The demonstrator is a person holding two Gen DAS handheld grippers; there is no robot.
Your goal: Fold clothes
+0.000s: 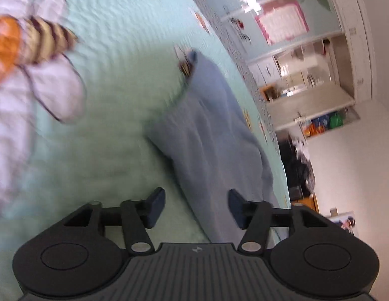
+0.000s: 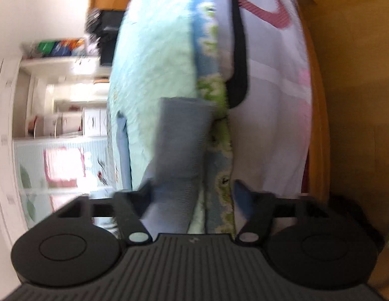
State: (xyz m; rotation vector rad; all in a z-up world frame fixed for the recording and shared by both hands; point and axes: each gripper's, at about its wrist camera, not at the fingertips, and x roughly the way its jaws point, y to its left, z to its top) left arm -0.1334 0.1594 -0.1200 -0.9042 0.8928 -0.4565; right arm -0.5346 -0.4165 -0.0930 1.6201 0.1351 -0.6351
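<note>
A blue-grey garment (image 1: 214,130) lies crumpled on the mint bedspread (image 1: 119,80), running from the middle of the left wrist view down toward my left gripper (image 1: 197,207). That gripper is open; the cloth's near end shows in the gap between its fingers, and neither pad presses on it. In the blurred right wrist view a fold of the same blue-grey cloth (image 2: 181,145) rises between the fingers of my right gripper (image 2: 193,194). It lies against the left finger (image 2: 144,193), while the right finger (image 2: 242,198) stands apart from it.
A striped plush bee (image 1: 44,40) with pale wings lies at the bedspread's far left. The bed's edge (image 1: 257,95) drops toward shelves and a window. In the right wrist view a black strap (image 2: 238,50) crosses white fabric (image 2: 269,100) beside a wooden frame (image 2: 317,125).
</note>
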